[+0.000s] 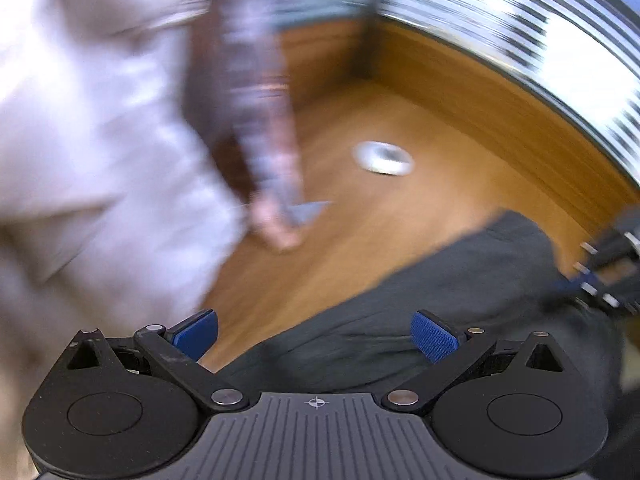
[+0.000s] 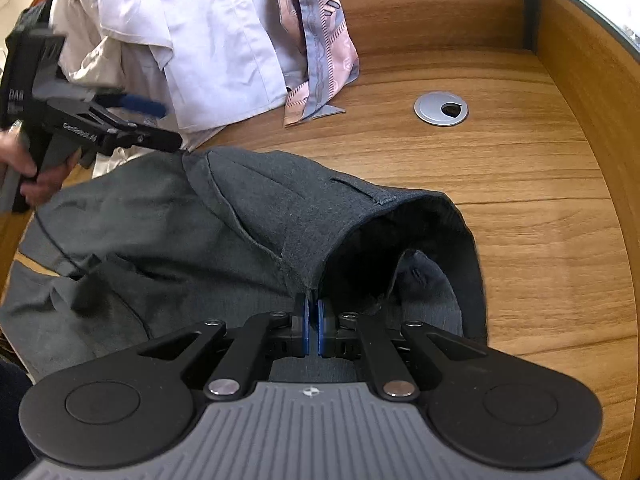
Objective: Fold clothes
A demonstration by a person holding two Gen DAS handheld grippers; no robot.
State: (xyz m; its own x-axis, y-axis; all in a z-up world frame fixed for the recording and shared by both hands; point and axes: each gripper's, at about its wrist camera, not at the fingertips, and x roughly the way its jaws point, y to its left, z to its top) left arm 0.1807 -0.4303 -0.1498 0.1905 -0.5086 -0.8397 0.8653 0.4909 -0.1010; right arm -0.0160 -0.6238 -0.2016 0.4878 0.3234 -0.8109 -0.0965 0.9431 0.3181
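Dark grey trousers [image 2: 168, 232] lie crumpled on the wooden desk [image 2: 520, 208], waistband raised and gaping on the right. My right gripper [image 2: 313, 320] is shut on the waistband edge, its blue pads pressed together on the cloth. In the blurred left wrist view, my left gripper [image 1: 316, 334] is open with blue pads wide apart, above the edge of the trousers [image 1: 440, 288]. Nothing sits between its fingers. The right wrist view shows the left gripper [image 2: 148, 120] at the far left, held by a hand, near the trousers' far corner.
A heap of white clothes [image 2: 192, 40] and a pink-and-blue patterned scarf [image 2: 320, 40] lie at the back left. A silver cable grommet [image 2: 441, 108] is set in the desk. A raised wooden wall [image 2: 592, 80] curves along the right and back.
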